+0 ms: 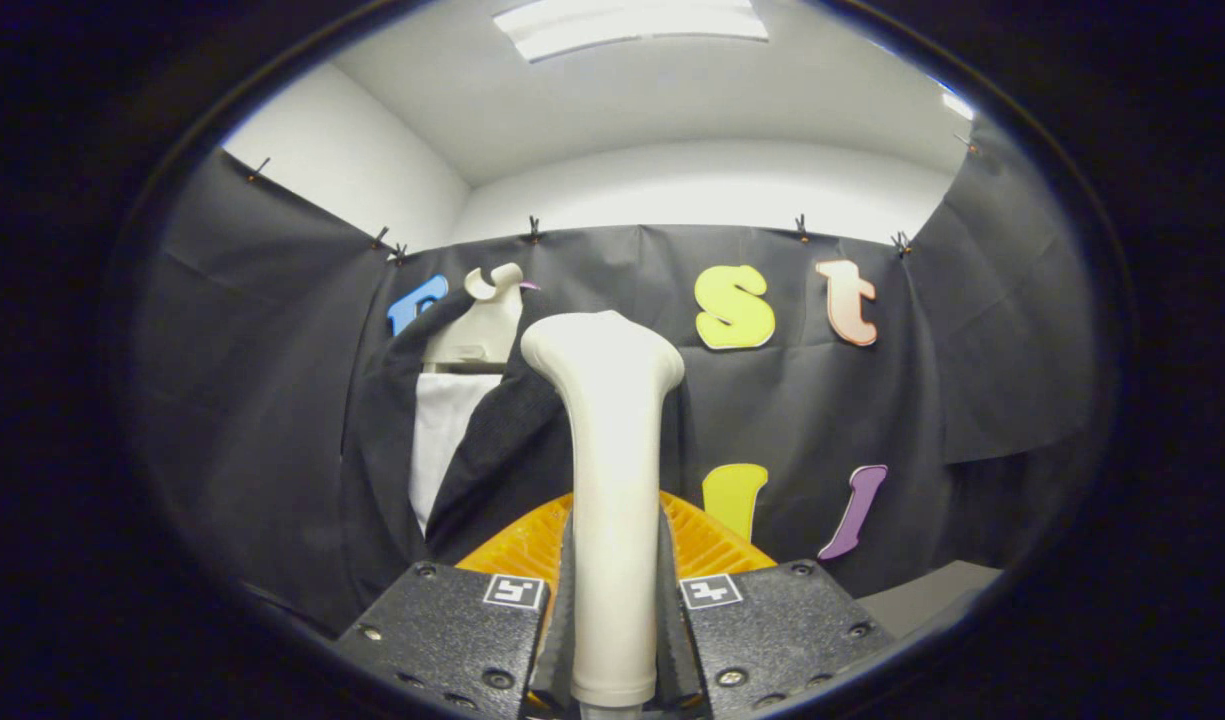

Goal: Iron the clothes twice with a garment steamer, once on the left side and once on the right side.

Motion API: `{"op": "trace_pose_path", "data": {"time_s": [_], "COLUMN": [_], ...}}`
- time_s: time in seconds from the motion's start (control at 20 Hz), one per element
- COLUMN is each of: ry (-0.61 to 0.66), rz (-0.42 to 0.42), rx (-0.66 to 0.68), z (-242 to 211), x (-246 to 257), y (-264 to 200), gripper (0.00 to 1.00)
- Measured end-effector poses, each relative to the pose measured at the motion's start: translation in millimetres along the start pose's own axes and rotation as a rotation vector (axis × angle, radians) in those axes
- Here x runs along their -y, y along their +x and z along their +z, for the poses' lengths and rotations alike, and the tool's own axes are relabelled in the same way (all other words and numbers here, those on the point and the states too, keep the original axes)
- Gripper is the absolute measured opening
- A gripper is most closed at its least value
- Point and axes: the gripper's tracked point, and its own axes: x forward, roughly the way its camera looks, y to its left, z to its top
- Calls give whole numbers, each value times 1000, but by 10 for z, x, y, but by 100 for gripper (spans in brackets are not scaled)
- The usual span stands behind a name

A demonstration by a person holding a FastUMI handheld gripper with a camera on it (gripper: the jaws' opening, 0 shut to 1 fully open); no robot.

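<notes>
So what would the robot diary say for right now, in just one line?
gripper: shut on steamer | steamer: upright, head up | jacket: hanging beyond fingers, to the left | contact with jacket: cannot tell

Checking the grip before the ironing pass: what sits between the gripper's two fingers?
In the gripper view, the garment steamer stands upright between the gripper's fingers, both pressing its handle.

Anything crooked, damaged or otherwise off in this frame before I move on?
Nothing stands out. The claw is shut on the steamer, which stands upright between its fingers. The dark jacket hangs on its hanger beyond and left of the steamer, open over a white shirt.
</notes>
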Motion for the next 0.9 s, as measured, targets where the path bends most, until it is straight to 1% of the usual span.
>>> {"op": "trace_pose_path", "data": {"time_s": [0.2,0.4,0.55,0.75,0.9], "ry": [-20,-43,-47,-60,-65], "rz": [19,26,31,34,32], "rx": [-69,-107,-147,-193,-224], "z": [-302,-490,-622,-928,-1098], "x": [-93,-148,-152,-193,-216], "y": [-31,-132,-118,-354,-446], "gripper": [36,36,36,36,36]}}
